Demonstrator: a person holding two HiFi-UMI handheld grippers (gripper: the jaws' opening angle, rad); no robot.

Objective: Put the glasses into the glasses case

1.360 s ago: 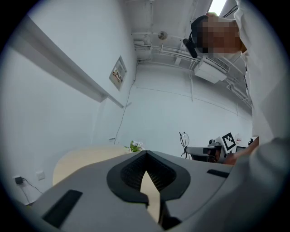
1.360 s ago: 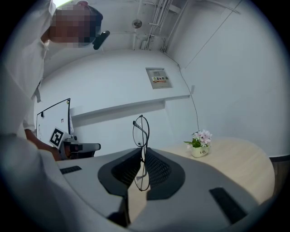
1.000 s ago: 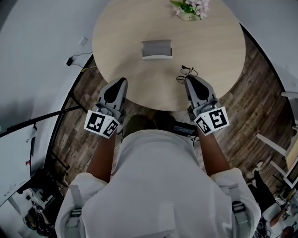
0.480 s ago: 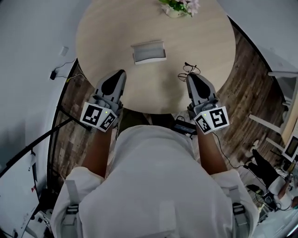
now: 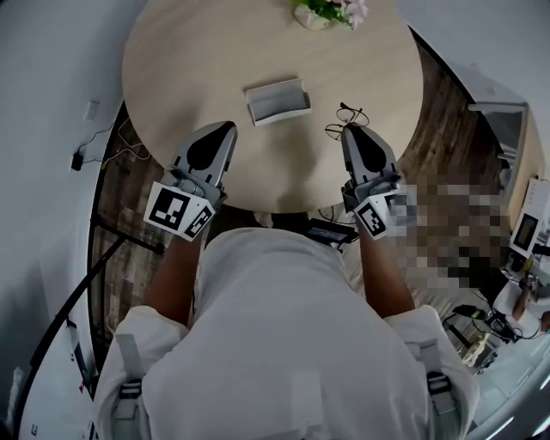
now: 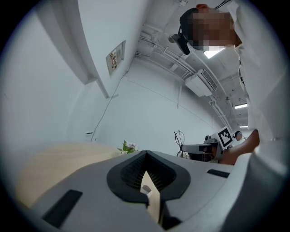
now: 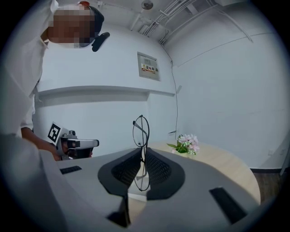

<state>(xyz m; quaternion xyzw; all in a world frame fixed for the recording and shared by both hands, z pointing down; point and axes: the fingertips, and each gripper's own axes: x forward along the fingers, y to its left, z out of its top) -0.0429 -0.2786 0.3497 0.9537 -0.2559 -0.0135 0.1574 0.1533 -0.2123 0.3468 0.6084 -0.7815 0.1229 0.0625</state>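
Round table point(image 5: 215, 51) bears glasses case point(image 5: 277, 101); right tool point(image 5: 352, 131) seemingly grips glasses point(image 7: 141, 131).

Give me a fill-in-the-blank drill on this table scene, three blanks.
1. The right gripper is shut on the ____.
2. The glasses case lies ____ on the round table.
3. At the table's far edge stands a bunch of ____.
Missing words: glasses; open; flowers.

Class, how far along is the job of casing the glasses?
Done: the right gripper is shut on the glasses. In hand: they sit at its tip, right of the glasses case. Left: moving them into that open, empty case. The left gripper is shut, empty.
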